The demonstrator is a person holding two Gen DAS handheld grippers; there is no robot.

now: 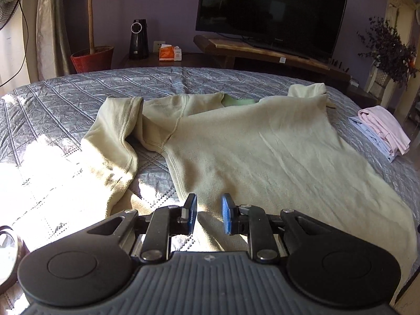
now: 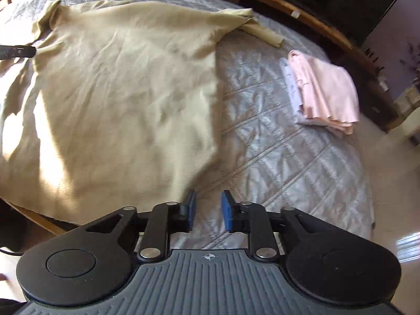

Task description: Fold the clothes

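**Sweatshirt spread on the bed, both hand-held grippers hovering open**

The bed (image 1: 78,89) is carrying everything, its grey quilted cover lying in sun along the near edge. Most of it is being taken up by a pale yellow-green sweatshirt (image 1: 249,141), which is lying spread flat with its hem toward the near edge and its collar toward the far edge, probably so the seams and sleeves can be reached. One sleeve (image 1: 115,136) is trailing down toward the near left corner, bent at the shoulder; the other sleeve (image 2: 262,30) is sticking out near the far right edge. The body is lying open and wrinkled, not folded over itself.

Toward the right edge of the bed, well apart from the sweatshirt, a small stack of folded clothes (image 2: 325,92) is sitting, pink on top of pale blue, seemingly kept aside as a finished pile.

The left hand-held gripper (image 1: 209,216) is hanging over the hem by the near edge, jaws apart and holding nothing. The right hand-held gripper (image 2: 208,214) is hovering just past the sweatshirt's right side seam, over bare quilt, also parted and empty. Both seem poised at the lower corners of the garment.
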